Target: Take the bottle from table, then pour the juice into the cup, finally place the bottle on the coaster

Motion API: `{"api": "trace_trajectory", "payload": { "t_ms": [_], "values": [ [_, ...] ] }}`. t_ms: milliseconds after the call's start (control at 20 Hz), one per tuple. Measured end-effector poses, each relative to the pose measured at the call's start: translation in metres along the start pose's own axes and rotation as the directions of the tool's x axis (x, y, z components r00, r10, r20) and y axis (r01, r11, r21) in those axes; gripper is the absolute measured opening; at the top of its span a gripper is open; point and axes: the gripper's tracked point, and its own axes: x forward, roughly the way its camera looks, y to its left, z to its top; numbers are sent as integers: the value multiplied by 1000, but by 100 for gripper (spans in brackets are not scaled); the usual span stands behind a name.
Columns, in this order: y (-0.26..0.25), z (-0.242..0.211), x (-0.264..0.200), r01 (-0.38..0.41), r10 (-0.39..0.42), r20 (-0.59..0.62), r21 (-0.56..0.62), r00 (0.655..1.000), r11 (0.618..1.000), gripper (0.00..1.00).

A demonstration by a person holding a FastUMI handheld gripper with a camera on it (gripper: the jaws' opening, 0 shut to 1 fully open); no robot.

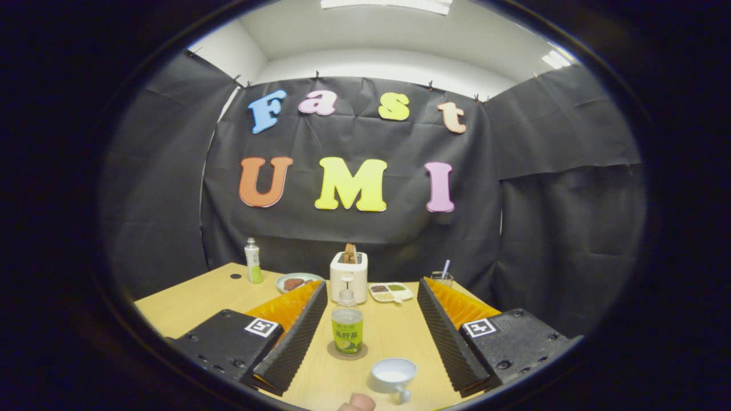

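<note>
A small clear bottle (347,328) with a green label stands upright on a round brown coaster (334,353) on the wooden table (188,302). It sits between my two fingers, closer to the left finger (294,337), and neither finger touches it. My gripper (371,288) is open, its ribbed black pads spread wide. A white cup (393,374) with pale liquid in it stands nearer to me than the bottle, slightly to its right, with its handle pointing toward me.
Beyond the bottle stands a white toaster (349,275) with toast in it. A plate of food (297,281), a divided dish (391,292), a glass with a straw (442,277) and a second bottle (253,261) line the back. A person's fingertip (357,402) shows by the cup.
</note>
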Motion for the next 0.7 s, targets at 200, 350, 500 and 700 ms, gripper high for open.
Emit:
{"api": "trace_trajectory", "payload": {
  "t_ms": [200,350,500,700],
  "values": [
    [-4,13,-37,-23,23,9,28,1000,999,100],
    [-15,11,-58,-16,16,6,66,1000,998,100],
    [-19,0,-73,-5,6,-24,24,1000,1000,100],
    [-19,-1,-99,-7,7,-9,-43,1000,999,100]
  ]
}}
